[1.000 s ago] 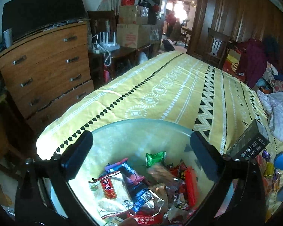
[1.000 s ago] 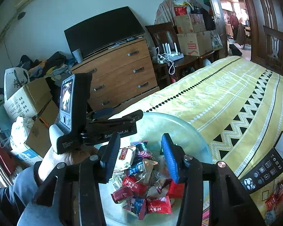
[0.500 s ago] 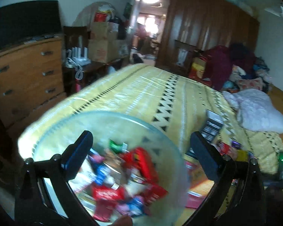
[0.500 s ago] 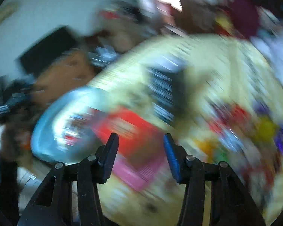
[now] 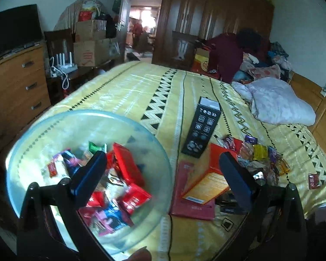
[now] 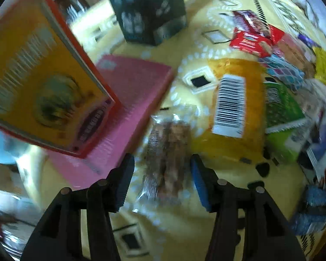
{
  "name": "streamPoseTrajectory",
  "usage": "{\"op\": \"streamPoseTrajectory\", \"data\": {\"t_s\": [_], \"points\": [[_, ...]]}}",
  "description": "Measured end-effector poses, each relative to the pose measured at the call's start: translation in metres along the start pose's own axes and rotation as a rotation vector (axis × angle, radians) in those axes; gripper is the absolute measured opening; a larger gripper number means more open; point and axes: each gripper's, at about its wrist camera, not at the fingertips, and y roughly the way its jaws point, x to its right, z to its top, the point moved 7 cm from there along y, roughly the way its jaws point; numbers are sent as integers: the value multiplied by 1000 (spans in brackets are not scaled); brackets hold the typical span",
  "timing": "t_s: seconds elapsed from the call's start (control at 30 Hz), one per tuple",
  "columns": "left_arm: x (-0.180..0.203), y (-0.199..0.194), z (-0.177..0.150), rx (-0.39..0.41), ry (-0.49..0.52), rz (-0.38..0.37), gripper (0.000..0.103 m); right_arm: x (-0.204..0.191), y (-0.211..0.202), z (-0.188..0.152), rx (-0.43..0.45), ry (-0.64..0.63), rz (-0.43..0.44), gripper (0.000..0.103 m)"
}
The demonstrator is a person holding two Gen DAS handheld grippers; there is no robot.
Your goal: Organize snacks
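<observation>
A glass bowl (image 5: 43,130) holding several wrapped snacks sits at the lower left of the left wrist view. My left gripper (image 5: 163,178) hangs open above its right rim, with nothing pressed between the pads. More loose snacks (image 5: 258,156) lie on the yellow bedspread (image 5: 141,91). In the right wrist view my right gripper (image 6: 163,182) points steeply down, its jaws opening. A clear packet of brown snack (image 6: 167,148) lies on the bedspread between and beyond the fingers, and the pads do not press on it. A yellow packet with a barcode (image 6: 230,104) lies just right of it.
A black box (image 5: 201,128) stands on the bed. An orange box (image 5: 206,180) leans on a flat pink-red box (image 5: 191,204) beside the bowl. A green packet (image 6: 280,108) and a red packet (image 6: 252,41) lie further right. A crumpled quilt (image 5: 278,102) is at the far right, a wooden dresser (image 5: 15,82) on the left.
My right gripper swung from over the bowl down to the snacks on the bed and widened a little. The left view turned right, so the bowl slid to its left side.
</observation>
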Motion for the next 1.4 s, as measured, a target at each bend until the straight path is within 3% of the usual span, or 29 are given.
{"op": "streamPoseTrajectory", "data": {"t_s": [0.07,0.17,0.33,0.43,0.57,0.67,0.77,0.9,1.07,1.13,1.3,1.4], "points": [[8,0,-5,-6,16,-6,103,0,0,0,9,-10,-12,57],[21,-2,-8,-2,16,-43,103,7,-6,-2,28,10,21,39],[58,-3,-16,-9,42,-117,103,12,-46,-14,108,7,112,38],[87,2,-24,-37,83,-169,103,25,-102,-25,202,-5,132,38],[125,13,-40,-84,113,-249,103,114,-163,-61,285,97,37,39],[152,25,-57,-142,135,-300,103,206,-174,-110,240,260,-99,41],[172,31,-72,-190,159,-319,103,245,-172,-149,195,330,-139,41],[186,37,-89,-247,190,-307,103,237,-157,-162,209,340,-122,42],[190,42,-96,-287,192,-285,103,197,-157,-129,283,210,-147,42],[193,41,-97,-284,199,-279,103,183,-148,-118,274,192,-63,42],[200,40,-103,-290,222,-273,103,199,-108,-119,202,276,-36,38],[198,45,-108,-308,217,-261,103,184,-97,-105,199,260,50,42]]}}
